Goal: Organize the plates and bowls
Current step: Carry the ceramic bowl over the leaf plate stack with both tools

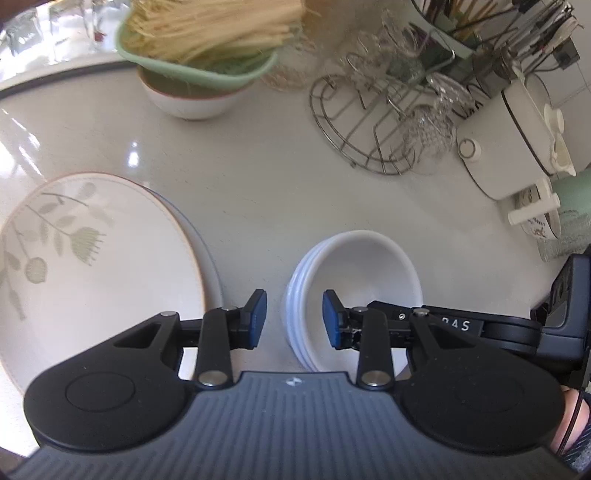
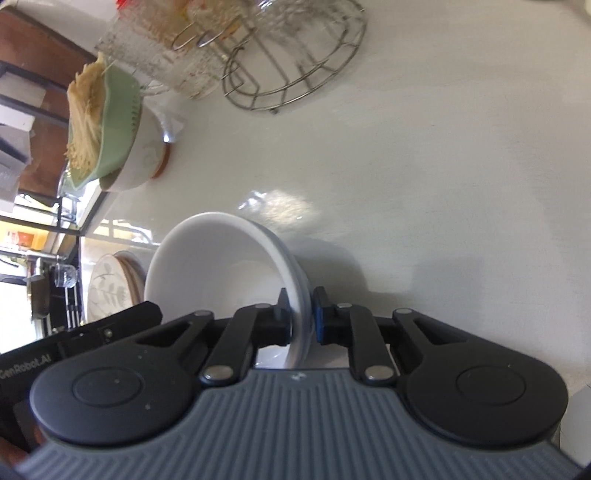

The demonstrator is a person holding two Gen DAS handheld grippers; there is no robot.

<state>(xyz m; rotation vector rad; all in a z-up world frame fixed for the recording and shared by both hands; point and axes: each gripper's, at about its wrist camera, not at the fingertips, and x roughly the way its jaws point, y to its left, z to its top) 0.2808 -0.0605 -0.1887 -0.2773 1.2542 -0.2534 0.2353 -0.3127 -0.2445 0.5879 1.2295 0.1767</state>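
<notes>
1. Right gripper clamps the rim of the stacked white bowls; one finger sits inside, one outside.
2. Left gripper is spread partway, empty, above the stack's near-left edge.
3. Bowls are glossy, round ceramic on the pale counter.
4. Leaf-print plate lies to the left of the bowls.

Far ahead of the jaws, a wire rack holds glasses; left of it, a green colander heaped with noodles.

Stacked bowls sit right of the plates (rack behind).
</notes>
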